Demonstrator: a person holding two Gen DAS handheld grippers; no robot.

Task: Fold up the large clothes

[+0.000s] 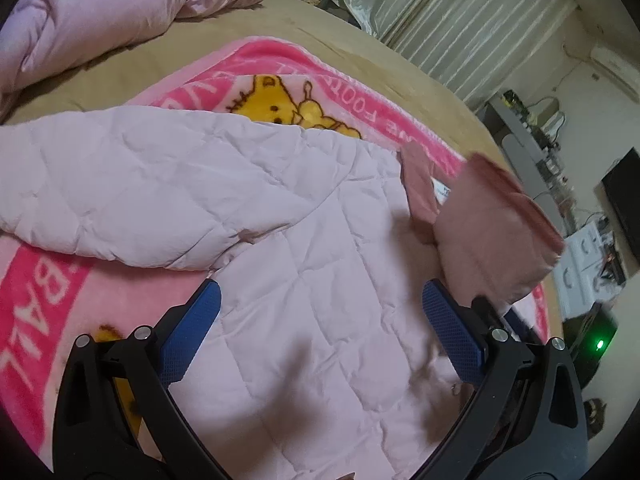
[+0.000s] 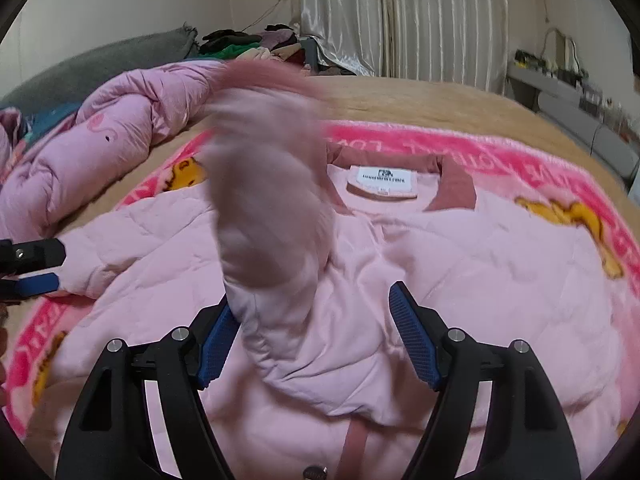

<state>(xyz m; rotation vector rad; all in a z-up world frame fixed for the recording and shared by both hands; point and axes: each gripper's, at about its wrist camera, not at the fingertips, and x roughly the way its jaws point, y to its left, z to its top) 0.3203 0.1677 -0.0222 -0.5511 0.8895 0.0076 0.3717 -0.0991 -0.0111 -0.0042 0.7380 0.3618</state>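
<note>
A pale pink quilted padded jacket (image 2: 420, 264) lies spread on a bright pink plush blanket printed with yellow cartoon bears and white lettering (image 2: 532, 160), and everything else sits around that blanket. The blanket covers a tan bedsheet (image 2: 420, 100); beyond its far left corner a crumpled lilac-pink duvet (image 2: 120, 120) is heaped. The jacket's dusty-rose ribbed collar (image 2: 452, 188) and white neck label (image 2: 382, 178) face the blanket's far edge. One sleeve with a rose ribbed cuff (image 2: 268, 184) stands up from the jacket's middle, motion-blurred, its base leaning against the right gripper's (image 2: 316, 324) left blue pad while the other pad stands clear; those jaws are spread and clamp nothing. In the left wrist view the left gripper (image 1: 320, 300) hangs above the jacket's quilted panel with its blue pads (image 1: 452, 332) wide apart, holding nothing, and the other sleeve (image 1: 140, 184) lies folded across the jacket toward the blanket's left border.
</note>
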